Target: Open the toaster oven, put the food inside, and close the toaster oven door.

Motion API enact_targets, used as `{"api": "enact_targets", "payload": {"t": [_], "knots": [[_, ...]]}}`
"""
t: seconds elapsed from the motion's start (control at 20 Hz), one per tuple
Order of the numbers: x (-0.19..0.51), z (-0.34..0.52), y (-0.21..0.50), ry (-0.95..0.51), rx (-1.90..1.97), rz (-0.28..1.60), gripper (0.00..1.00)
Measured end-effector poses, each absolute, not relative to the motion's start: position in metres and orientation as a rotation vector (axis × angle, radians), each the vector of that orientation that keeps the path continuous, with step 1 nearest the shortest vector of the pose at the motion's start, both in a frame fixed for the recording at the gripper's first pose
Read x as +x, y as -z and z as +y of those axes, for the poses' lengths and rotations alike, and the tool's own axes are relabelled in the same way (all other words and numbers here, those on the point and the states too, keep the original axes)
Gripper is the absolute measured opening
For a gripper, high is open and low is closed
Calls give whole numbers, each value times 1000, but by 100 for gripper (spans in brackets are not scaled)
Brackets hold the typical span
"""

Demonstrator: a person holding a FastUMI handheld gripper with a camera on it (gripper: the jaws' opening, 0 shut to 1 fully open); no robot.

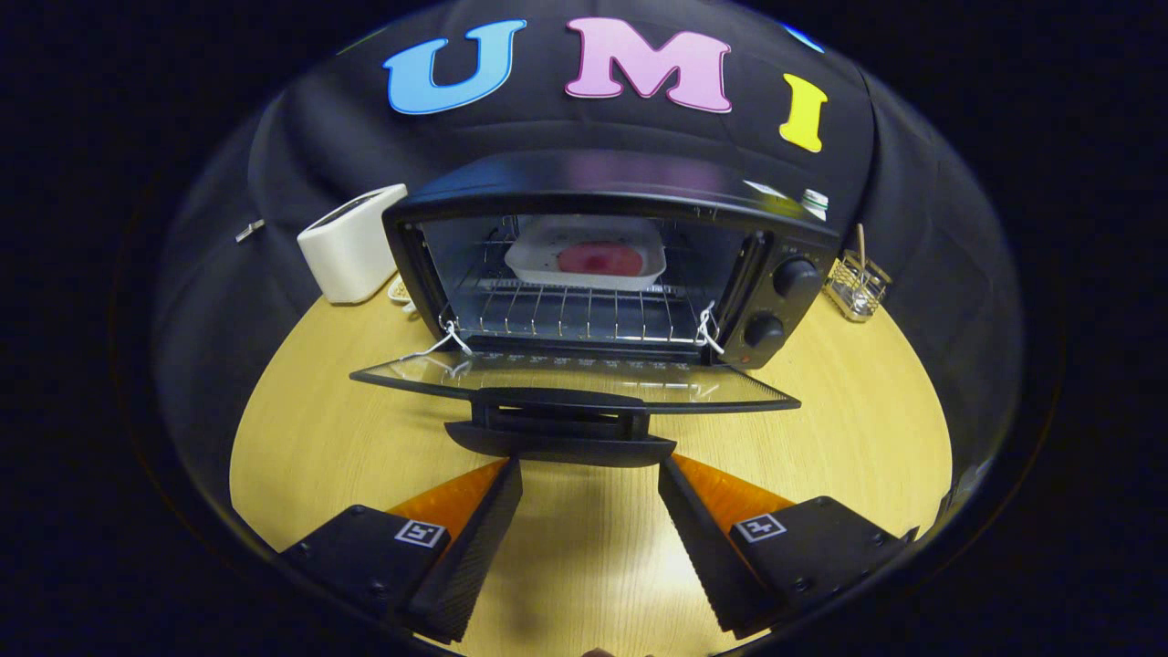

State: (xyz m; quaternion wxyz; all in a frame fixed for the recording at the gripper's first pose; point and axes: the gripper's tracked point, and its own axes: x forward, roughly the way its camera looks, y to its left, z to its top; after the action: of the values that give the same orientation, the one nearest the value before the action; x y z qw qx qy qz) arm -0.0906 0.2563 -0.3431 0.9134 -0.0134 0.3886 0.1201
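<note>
A black toaster oven (pixel 602 196) stands on the wooden table with its glass door (pixel 575 379) folded down flat toward me. On the wire rack (pixel 575 315) inside sits a white tray holding pink food (pixel 598 260). The door's black handle (pixel 561 433) lies at the door's near edge. My gripper (pixel 590 465) is open, its fingertips just under and on either side of that handle, with nothing held between them.
A white toaster (pixel 351 242) stands left of the oven. A wire holder (pixel 855 285) with sticks is at the oven's right, and a bottle cap (pixel 815 201) shows behind it. Two knobs (pixel 794 278) sit on the oven's right panel. Bare wooden table (pixel 867 429) lies around.
</note>
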Motion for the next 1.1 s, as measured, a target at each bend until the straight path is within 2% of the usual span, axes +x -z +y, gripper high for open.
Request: {"api": "enact_targets", "payload": {"t": [0.6, 1.1], "knots": [[-45, 252, 266, -237, 37, 619, 98], [-50, 199, 174, -240, 112, 456, 98]]}}
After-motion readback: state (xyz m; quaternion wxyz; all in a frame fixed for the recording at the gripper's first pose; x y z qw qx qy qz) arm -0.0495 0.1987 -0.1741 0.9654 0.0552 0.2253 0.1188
